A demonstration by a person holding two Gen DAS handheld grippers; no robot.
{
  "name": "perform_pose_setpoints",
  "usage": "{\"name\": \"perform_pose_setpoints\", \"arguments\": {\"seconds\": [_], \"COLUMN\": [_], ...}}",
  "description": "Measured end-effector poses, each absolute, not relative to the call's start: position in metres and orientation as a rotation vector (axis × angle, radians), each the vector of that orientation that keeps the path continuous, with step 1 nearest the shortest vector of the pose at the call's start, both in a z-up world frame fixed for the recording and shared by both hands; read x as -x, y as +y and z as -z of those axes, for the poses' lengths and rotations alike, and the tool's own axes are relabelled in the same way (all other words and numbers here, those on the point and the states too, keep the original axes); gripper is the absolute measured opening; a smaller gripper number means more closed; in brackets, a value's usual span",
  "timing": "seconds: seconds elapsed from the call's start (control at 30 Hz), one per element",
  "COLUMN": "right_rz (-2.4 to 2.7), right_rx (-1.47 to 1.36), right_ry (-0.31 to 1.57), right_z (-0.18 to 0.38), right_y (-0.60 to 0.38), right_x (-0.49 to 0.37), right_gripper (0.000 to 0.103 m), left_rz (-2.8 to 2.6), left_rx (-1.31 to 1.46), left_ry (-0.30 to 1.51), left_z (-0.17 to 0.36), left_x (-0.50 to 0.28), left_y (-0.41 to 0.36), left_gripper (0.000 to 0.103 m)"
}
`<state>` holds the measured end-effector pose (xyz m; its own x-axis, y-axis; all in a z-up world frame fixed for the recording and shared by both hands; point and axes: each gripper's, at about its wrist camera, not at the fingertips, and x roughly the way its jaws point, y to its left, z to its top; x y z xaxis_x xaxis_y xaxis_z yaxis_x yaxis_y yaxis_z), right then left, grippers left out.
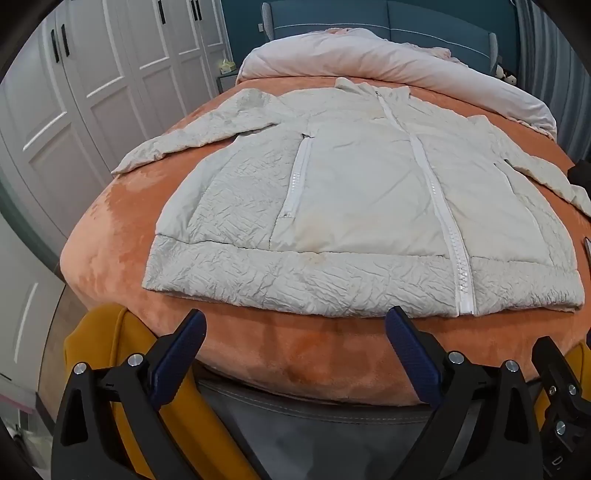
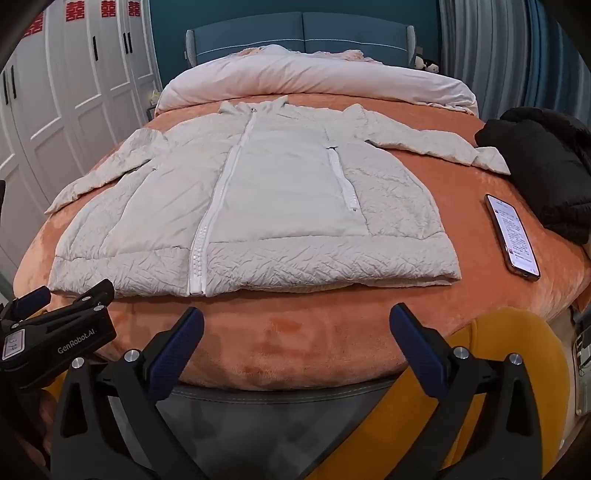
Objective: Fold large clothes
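In the left wrist view, the left claw [image 1: 294,326] is at 6 o'clock, wide apart and holding nothing; its two blue pads hang over the near edge of the bed [image 1: 110,236], which has an orange blanket on it. The white jacket [image 1: 369,206] lies flat on the blanket in the middle of the picture, zipped up, with its hem toward the claw and its collar at 12 o'clock. One sleeve stretches out to 9 o'clock, the other goes to 3 o'clock, where it is cut by the frame edge. Behind the collar a pale pink duvet [image 1: 369,55] is bunched along the blue headboard [image 1: 406,22]. White wardrobe doors [image 1: 96,74] stand at 10 o'clock.

In the right wrist view, the right claw [image 2: 296,325] is also at 6 o'clock, spread wide and empty, just before the hem of the jacket and not touching it. The jacket fills the centre, both sleeves lying out to the sides. At 3 o'clock a phone [image 2: 513,236] with a lit screen lies on the blanket, well apart from the hem. A black garment [image 2: 546,166] sits at 2 o'clock, next to the end of the sleeve. The left claw shows at 8 o'clock, near the hem corner.
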<state>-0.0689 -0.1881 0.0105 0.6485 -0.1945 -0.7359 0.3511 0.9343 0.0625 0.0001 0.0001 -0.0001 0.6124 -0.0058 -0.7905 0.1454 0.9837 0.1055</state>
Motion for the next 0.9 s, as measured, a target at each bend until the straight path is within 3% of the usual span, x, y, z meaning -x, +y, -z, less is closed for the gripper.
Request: {"name": "perform_pose_setpoints", "arguments": {"seconds": [0.9], "right_rz": [0.296], "right_rx": [-0.172], "right_ry": [0.798], "right_z": [-0.012], "right_y": [-0.177], "right_x": [0.066], "right_gripper": [0.098], "left_rz": [0.101], "left_rx": [-0.195], "left_ry": [0.896], "left_z": [0.002], "left_x": [0.007], "left_y": [-0.012], "left_gripper": [0.095]}}
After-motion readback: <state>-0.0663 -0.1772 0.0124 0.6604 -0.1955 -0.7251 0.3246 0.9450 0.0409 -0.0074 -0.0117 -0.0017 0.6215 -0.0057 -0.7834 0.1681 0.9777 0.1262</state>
